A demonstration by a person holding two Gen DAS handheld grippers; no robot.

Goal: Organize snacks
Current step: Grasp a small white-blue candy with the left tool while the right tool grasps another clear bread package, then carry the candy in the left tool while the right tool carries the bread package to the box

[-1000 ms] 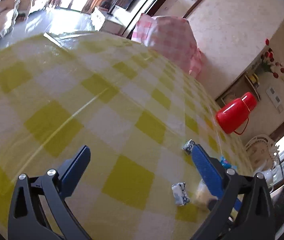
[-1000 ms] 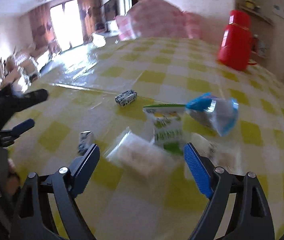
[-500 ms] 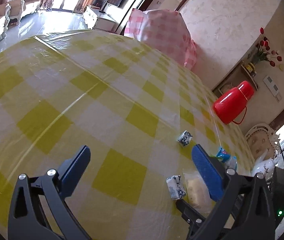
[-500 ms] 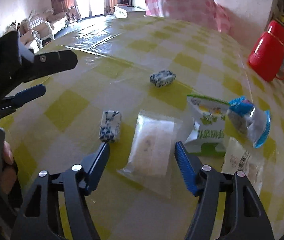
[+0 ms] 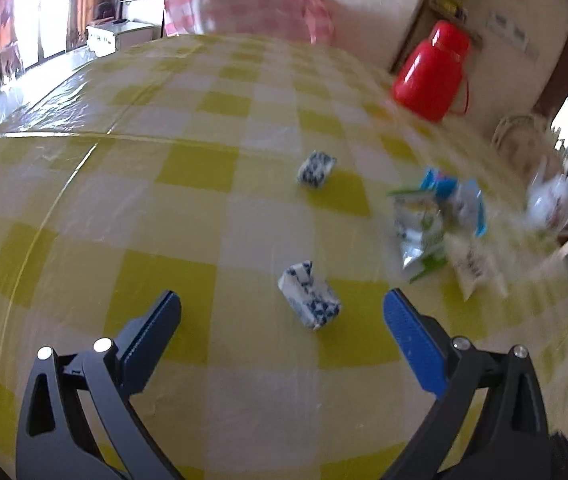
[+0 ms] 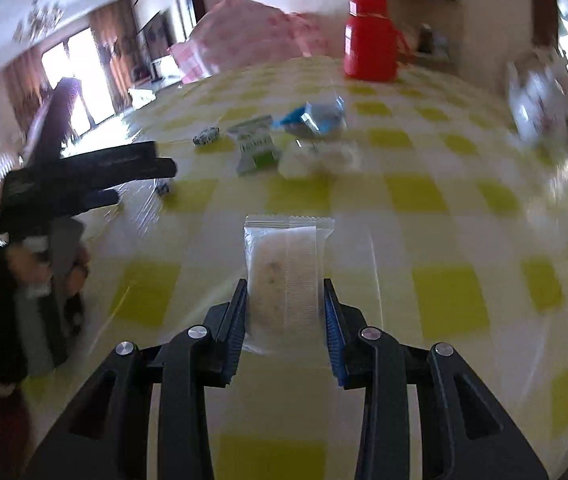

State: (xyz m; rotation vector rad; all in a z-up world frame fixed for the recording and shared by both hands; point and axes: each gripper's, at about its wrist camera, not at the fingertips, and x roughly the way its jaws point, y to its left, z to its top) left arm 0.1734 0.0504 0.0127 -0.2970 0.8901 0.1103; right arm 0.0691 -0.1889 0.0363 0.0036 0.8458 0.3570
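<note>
Your right gripper (image 6: 284, 304) has just been closing, and its two pads now press on the sides of the clear-wrapped snack bar (image 6: 285, 272). The bar stands lengthwise between the jaws, its crimped top edge pointing away from you toward the red thermos (image 6: 369, 38). It appears lifted off the yellow checked tablecloth (image 6: 443, 200), though blur prevents certainty.

Your left gripper (image 5: 282, 310) stands wide open and holds nothing. A blue-and-white wrapped candy (image 5: 309, 298) lies on the cloth between its fingertips, touching neither pad. In the right wrist view the same gripper (image 6: 116, 184) appears at the left edge, held in a hand (image 6: 64, 268).

Locate the remaining snacks relative to the thermos (image 5: 429, 74):
- A second blue-and-white candy (image 5: 316, 169) lies nearer you than the thermos and to its left.
- A green-and-white packet (image 5: 417, 232) lies nearer you, almost directly in front of the thermos.
- A blue-edged foil packet (image 5: 461, 206) touches the green-and-white packet on its far right side.
- A white packet with print (image 5: 473, 266) lies just beside those two, nearest you.

A glass jar (image 6: 549, 104) stands to the right of the thermos, blurred. A pink checked cover (image 6: 252, 36) sits to the left of the thermos, beyond the table's far edge.
</note>
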